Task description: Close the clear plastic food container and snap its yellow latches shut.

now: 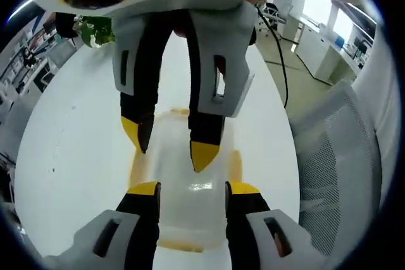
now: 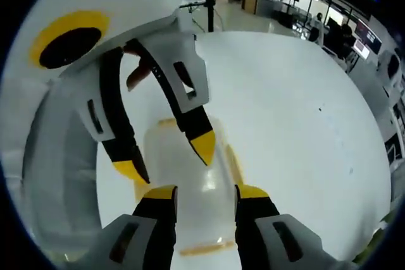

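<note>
Clear plastic, yellow-latched, the container lay on the white counter at six o'clock between your two tongs. Left tongs and right tongs both gaped, straddling opposite ends, probably to press the latches.

Left gripper rises from bottom, jaws spread either side of clear plastic container with yellow latches, which sits on white desk. Right gripper comes down from top, yellow tips parted over the lid. Mesh chair at right, green plant far left.
</note>
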{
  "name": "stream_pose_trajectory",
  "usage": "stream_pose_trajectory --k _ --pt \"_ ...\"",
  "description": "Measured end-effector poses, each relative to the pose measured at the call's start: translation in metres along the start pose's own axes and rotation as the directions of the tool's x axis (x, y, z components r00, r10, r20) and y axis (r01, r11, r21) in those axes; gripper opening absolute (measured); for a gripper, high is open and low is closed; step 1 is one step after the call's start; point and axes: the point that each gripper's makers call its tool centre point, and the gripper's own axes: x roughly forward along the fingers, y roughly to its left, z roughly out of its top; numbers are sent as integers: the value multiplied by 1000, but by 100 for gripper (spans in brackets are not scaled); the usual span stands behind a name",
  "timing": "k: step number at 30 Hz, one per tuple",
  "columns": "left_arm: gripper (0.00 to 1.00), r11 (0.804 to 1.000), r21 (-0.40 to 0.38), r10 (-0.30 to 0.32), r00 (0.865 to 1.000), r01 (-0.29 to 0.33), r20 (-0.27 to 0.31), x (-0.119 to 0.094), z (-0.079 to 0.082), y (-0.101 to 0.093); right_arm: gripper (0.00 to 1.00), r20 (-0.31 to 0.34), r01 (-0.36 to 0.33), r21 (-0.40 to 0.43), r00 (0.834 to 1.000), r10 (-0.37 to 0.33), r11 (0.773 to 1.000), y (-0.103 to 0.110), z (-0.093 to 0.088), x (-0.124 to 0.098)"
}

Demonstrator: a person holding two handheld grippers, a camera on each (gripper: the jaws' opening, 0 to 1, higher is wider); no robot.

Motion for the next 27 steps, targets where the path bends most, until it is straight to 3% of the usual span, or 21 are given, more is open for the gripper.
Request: stream_pose_trajectory --k 6,27 --pt "44 1000 31 -3 1000 3 -19 1 -2 -7 39 -10 -7 -7 1000 7 1000 -3 0 1" --pt "47 999 13 31 999 -30 -34 9 -7 -24 43 -49 -40 -14 998 39 999 -10 -2 7"
